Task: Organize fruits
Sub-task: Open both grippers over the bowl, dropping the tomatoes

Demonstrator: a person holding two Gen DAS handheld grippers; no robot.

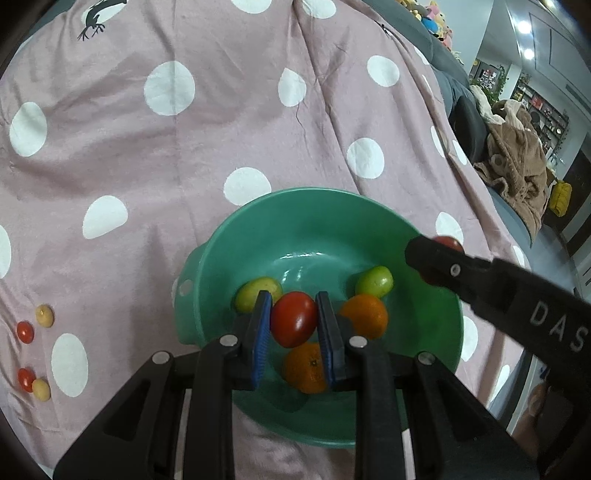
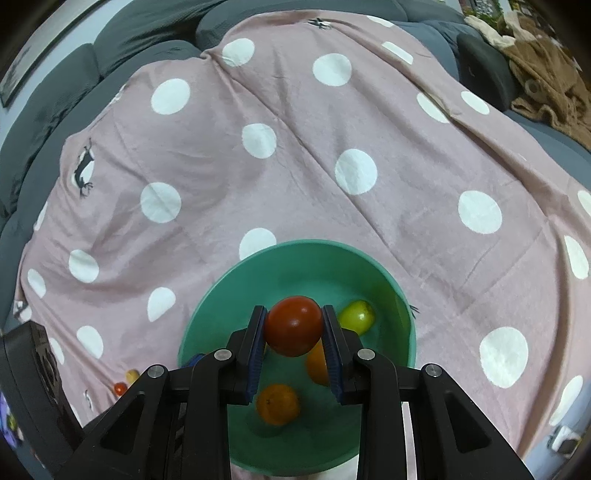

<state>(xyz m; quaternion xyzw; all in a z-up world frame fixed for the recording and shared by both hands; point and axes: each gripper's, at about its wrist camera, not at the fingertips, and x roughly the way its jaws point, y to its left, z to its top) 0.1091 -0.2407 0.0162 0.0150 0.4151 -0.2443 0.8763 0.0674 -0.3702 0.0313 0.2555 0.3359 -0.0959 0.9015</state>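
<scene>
A green bowl [image 1: 424, 325] sits on a pink polka-dot cloth [image 1: 184, 147] and holds two green fruits [image 1: 375, 281] and two oranges [image 1: 365, 315]. My left gripper [image 1: 293, 325] is shut on a red tomato [image 1: 293, 319] above the bowl. My right gripper [image 2: 294, 328] is shut on another red tomato [image 2: 293, 325] above the bowl [image 2: 391, 295]; it also shows in the left wrist view [image 1: 436, 258] at the bowl's right rim. Oranges [image 2: 277, 404] and a green fruit [image 2: 356, 316] lie under it.
Several small red and yellow fruits [image 1: 35, 325] lie on the cloth left of the bowl, also in the right wrist view [image 2: 125, 382]. A grey sofa [image 2: 147, 33] lies under the cloth. A brown blanket [image 1: 517, 166] lies at the right.
</scene>
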